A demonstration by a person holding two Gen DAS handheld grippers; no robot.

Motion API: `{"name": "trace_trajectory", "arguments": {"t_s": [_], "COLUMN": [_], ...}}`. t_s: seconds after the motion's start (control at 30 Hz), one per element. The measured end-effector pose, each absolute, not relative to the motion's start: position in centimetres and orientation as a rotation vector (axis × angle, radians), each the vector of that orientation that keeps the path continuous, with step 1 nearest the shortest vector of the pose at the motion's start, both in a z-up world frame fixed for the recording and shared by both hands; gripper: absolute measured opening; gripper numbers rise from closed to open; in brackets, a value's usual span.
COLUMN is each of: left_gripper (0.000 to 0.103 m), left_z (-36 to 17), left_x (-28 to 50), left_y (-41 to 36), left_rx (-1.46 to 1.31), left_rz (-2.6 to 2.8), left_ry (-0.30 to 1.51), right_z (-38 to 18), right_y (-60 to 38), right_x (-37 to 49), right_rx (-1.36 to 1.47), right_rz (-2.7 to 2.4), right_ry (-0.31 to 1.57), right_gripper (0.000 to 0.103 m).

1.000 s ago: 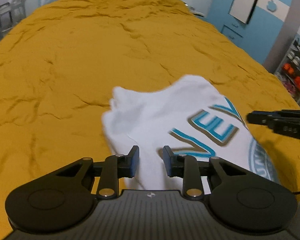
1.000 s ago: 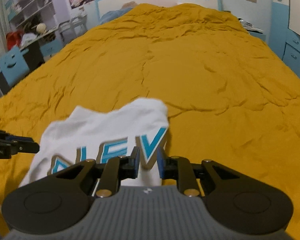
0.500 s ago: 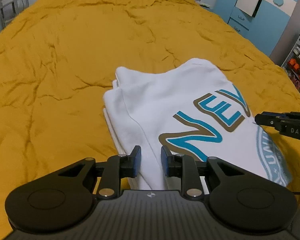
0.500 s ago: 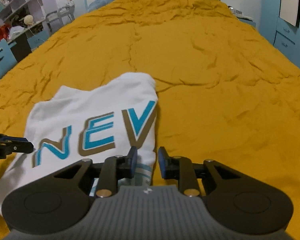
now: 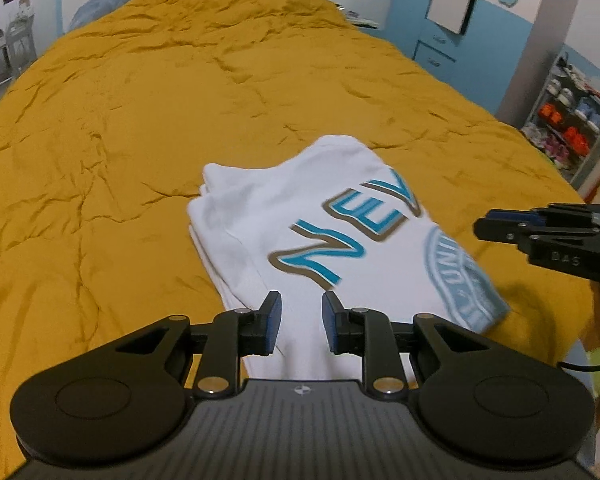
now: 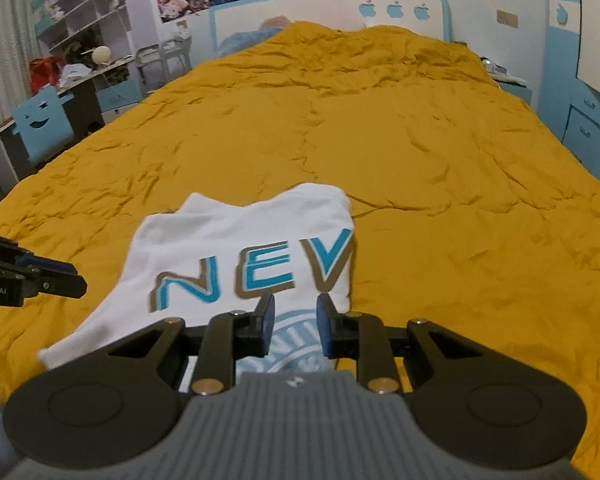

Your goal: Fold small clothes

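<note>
A white T-shirt [image 5: 300, 216] with blue "NEV" letters and a round blue print lies folded in layers on the yellow bedspread [image 5: 120, 120]. It also shows in the right wrist view [image 6: 240, 240]. My left gripper [image 5: 300, 316] is open and empty, raised just over the shirt's near edge. My right gripper [image 6: 294, 320] is open and empty, raised over the shirt's near right corner by the round print. Each gripper shows in the other's view, the right one [image 5: 500, 228] at the right edge, the left one [image 6: 60, 280] at the left edge.
The bedspread [image 6: 420, 160] runs far ahead and to both sides of the shirt. Blue cabinets [image 5: 436, 52] and a shelf rack [image 5: 572, 120] stand to the right of the bed. A desk and blue chair [image 6: 44, 124] stand to its left.
Both grippers have let go of the shirt, opened and drawn back upward. The shirt, lifted and moving a second ago, now lies flat on the bed.
</note>
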State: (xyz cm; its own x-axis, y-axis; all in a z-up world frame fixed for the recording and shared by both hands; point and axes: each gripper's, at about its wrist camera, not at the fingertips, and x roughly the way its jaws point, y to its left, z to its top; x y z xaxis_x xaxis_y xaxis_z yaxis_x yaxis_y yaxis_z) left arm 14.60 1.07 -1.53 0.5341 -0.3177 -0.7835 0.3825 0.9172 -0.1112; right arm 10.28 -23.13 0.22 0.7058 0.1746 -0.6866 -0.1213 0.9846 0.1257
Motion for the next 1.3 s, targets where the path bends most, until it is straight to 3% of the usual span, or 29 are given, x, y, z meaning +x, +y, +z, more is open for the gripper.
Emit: {"name": "trace_trajectory", "arguments": {"t_s": [0.27, 0.87, 1.3], "left_gripper": [0.028, 0.028, 0.029], "left_z": [-2.2, -11.4, -8.4], "left_x": [11.2, 11.6, 10.7], "left_y": [1.2, 0.8, 1.1], "left_rx": [0.109, 0.195, 0.186], "left_rz": [-0.445, -0.379, -0.401], "left_ry": [0.930, 1.071, 1.011], "right_z": [-0.6, -8.7, -7.4], "right_y": [-22.3, -20.7, -20.8], "right_x": [7.0, 5.4, 6.2], "right_rx": [0.011, -0.062, -0.056], "right_rz": [0.171, 0.149, 0.164], "right_ry": [0.816, 0.924, 0.953], "right_gripper": [0.021, 0.026, 0.026]}}
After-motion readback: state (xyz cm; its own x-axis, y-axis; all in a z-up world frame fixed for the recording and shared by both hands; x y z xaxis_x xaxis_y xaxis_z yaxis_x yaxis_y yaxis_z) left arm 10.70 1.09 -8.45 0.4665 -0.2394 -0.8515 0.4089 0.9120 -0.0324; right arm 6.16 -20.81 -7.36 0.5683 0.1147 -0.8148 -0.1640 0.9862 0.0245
